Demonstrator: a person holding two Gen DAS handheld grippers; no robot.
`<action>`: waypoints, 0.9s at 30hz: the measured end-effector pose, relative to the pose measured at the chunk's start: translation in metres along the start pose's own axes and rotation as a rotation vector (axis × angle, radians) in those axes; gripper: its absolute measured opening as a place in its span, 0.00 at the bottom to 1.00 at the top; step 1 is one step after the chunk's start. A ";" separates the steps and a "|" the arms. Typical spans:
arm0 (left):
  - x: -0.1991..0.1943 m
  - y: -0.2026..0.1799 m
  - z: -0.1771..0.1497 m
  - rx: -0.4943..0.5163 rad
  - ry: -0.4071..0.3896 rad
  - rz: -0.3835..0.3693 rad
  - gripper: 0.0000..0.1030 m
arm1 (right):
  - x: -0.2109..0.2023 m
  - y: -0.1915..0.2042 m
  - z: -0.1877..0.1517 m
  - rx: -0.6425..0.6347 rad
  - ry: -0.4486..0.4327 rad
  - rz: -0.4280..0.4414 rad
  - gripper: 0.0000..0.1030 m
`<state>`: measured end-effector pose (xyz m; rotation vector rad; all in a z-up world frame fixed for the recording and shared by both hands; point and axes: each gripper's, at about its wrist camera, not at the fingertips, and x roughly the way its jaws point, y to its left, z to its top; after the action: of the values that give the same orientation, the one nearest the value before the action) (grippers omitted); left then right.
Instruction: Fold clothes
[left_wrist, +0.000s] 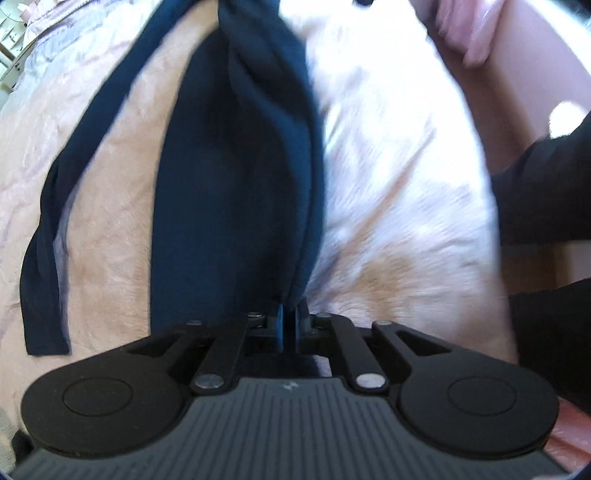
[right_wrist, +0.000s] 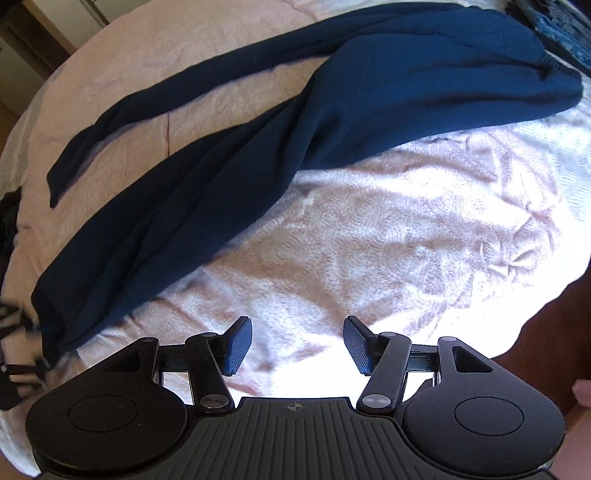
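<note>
A pair of dark navy trousers (left_wrist: 236, 177) lies stretched over a pale pink bedspread (left_wrist: 388, 192). My left gripper (left_wrist: 290, 314) is shut on the cuff end of one trouser leg, which runs away from it up the middle of the view. The other leg (left_wrist: 74, 177) lies flat to the left. In the right wrist view the trousers (right_wrist: 332, 110) run diagonally from lower left to upper right, twisted in the middle. My right gripper (right_wrist: 297, 345) is open and empty above bare bedspread (right_wrist: 369, 240), well clear of the cloth.
A pink pillow (left_wrist: 465, 26) lies at the bed's far right. A dark-sleeved arm (left_wrist: 546, 192) shows at the right edge. A dark patterned item (right_wrist: 554, 26) lies by the waistband. The bed edge and dark floor (right_wrist: 546, 332) are at lower right.
</note>
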<state>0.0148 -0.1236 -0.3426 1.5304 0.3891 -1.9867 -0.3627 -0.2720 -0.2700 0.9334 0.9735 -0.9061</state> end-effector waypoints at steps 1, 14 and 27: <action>-0.021 0.010 -0.002 -0.043 -0.046 -0.075 0.03 | -0.003 0.003 0.000 0.002 -0.011 -0.007 0.57; -0.059 0.195 -0.107 -1.162 -0.165 -0.292 0.07 | -0.009 0.055 0.014 0.023 -0.086 0.024 0.58; -0.008 0.046 -0.030 0.157 -0.097 0.260 0.63 | 0.024 0.030 0.011 0.065 -0.057 0.062 0.59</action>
<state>0.0676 -0.1410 -0.3385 1.4863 -0.0074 -1.9111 -0.3252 -0.2769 -0.2830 0.9821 0.8662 -0.9112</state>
